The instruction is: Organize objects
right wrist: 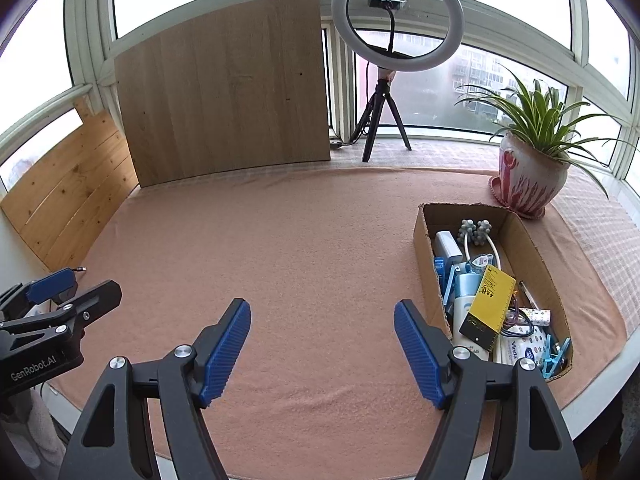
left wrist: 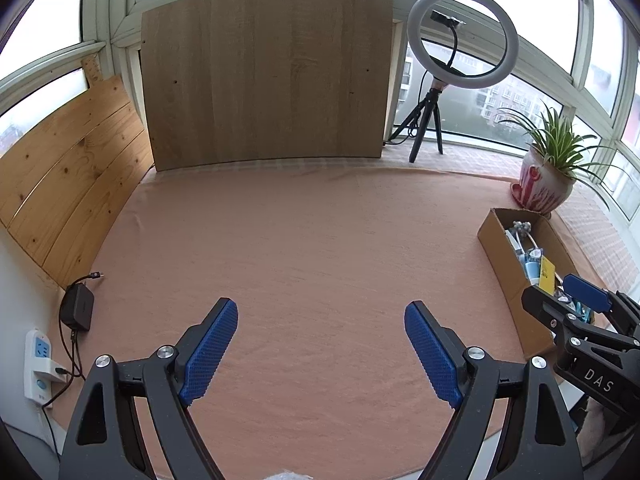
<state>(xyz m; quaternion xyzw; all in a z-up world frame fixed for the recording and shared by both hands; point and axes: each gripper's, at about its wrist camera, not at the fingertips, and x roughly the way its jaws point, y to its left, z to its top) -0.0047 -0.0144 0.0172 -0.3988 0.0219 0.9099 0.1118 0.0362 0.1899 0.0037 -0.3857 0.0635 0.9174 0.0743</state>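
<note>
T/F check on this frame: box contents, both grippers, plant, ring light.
1. The cardboard box holds several items, among them a yellow ruler. True.
2. The right gripper is shut on a blue bottle. False: it is open with nothing between its fingers.
3. The left gripper is open and holds nothing. True.
4. The potted plant stands inside the box. False: it stands on the cloth just beyond the box's far end.
5. The ring light lies flat on the cloth. False: it stands upright on a tripod by the window.
</note>
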